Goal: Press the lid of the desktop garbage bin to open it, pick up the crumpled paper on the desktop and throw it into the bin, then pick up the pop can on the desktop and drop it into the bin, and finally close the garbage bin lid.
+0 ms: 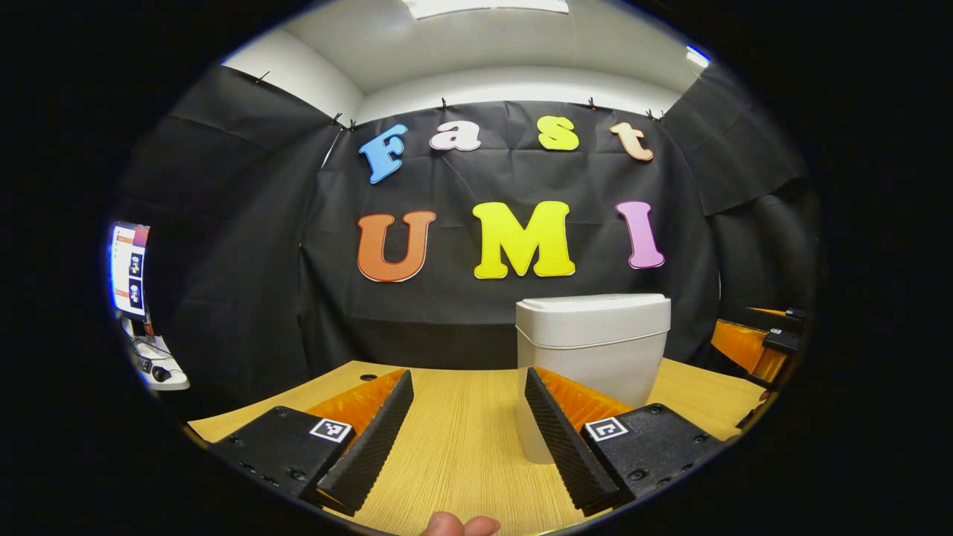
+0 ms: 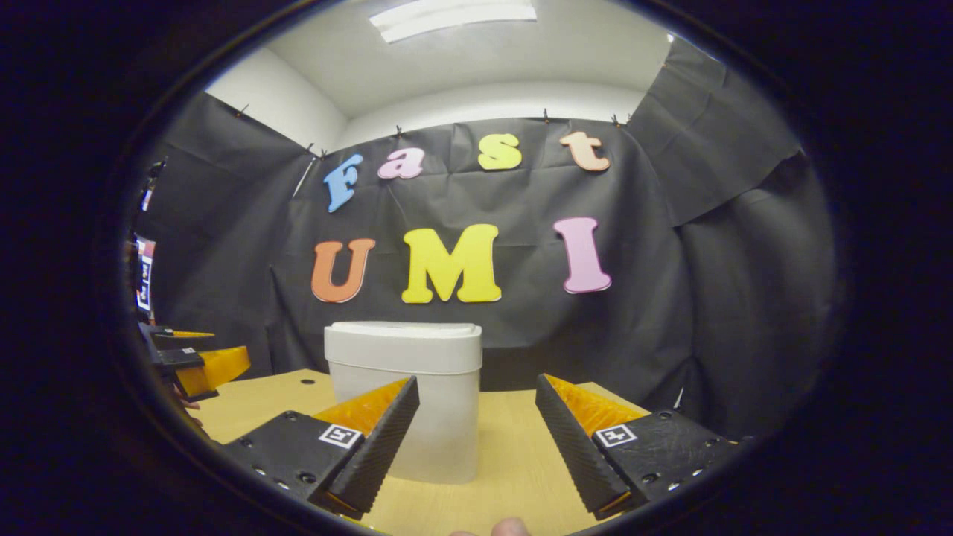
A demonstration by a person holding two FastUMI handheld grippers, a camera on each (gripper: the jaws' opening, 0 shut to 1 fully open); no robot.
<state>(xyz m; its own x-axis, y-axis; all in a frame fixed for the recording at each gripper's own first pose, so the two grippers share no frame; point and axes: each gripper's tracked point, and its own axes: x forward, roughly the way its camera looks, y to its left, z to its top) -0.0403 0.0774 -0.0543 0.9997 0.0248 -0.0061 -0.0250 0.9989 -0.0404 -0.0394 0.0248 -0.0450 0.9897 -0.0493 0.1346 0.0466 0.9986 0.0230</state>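
Left gripper view: the left gripper (image 1: 467, 439) is held low over the wooden desktop (image 1: 461, 447), with the desktop garbage bin (image 1: 592, 357) standing just ahead and to the right of its fingers, toward the far edge of the desktop. The lid (image 1: 593, 307) is seated flat on the bin body, so the opening step is judged not yet done. The right gripper (image 1: 756, 339) is seen farther off beside the bin.

In the right gripper view, the right gripper (image 2: 476, 439) is likewise held low over the desktop (image 2: 514, 461), and the garbage bin (image 2: 406, 394) stands ahead and to the left of its fingers; the lid (image 2: 403, 336) is closed. The left gripper (image 2: 190, 357) is seen near the left edge of the desktop.

Risks from this point:
- The bin appears light and tall. If the lid is pressed off-centre or at an angle, the bin may be pushed back or tipped toward the far edge.
- If the press is too shallow, the latch may not be released and the lid would remain closed.
- The crumpled paper and the pop can cannot be located from these views, so their positions cannot be stated.

Gripper state: both grippers are spread wide, with the fingers well apart. Nothing is held, and nothing is touched by either.
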